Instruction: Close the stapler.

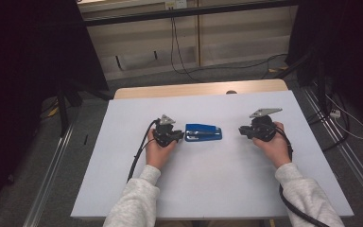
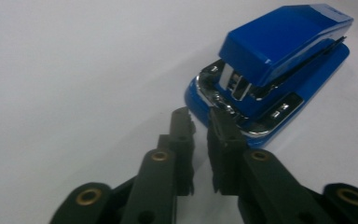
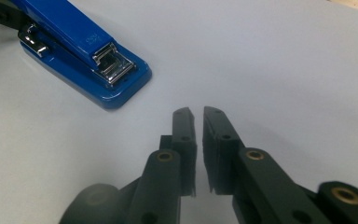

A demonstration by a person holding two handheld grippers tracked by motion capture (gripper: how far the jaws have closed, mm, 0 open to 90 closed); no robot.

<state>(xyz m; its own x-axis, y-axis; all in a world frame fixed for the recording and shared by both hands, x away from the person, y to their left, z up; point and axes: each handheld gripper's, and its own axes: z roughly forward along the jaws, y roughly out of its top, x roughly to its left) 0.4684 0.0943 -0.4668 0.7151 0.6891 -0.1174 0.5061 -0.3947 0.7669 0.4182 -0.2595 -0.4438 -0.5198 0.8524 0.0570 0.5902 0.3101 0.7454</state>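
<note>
A blue stapler (image 1: 203, 132) lies flat on the white sheet in the middle of the table, its length running left to right. My left gripper (image 1: 182, 136) rests just left of it, tips almost at its end; in the left gripper view the stapler (image 2: 279, 51) shows its metal mouth right beyond my left gripper (image 2: 200, 114), whose jaws stand a narrow gap apart with nothing between them. My right gripper (image 1: 241, 130) sits on the sheet a short way right of the stapler. In the right gripper view the stapler (image 3: 81, 37) lies ahead to the left, and my right gripper (image 3: 196, 112) is slightly open and holds nothing.
The white sheet (image 1: 208, 184) covers a wooden table whose far edge (image 1: 189, 90) shows beyond it. Black cables trail from both grippers across the sheet. Dark curtains and stands flank the table, with cables on the floor behind.
</note>
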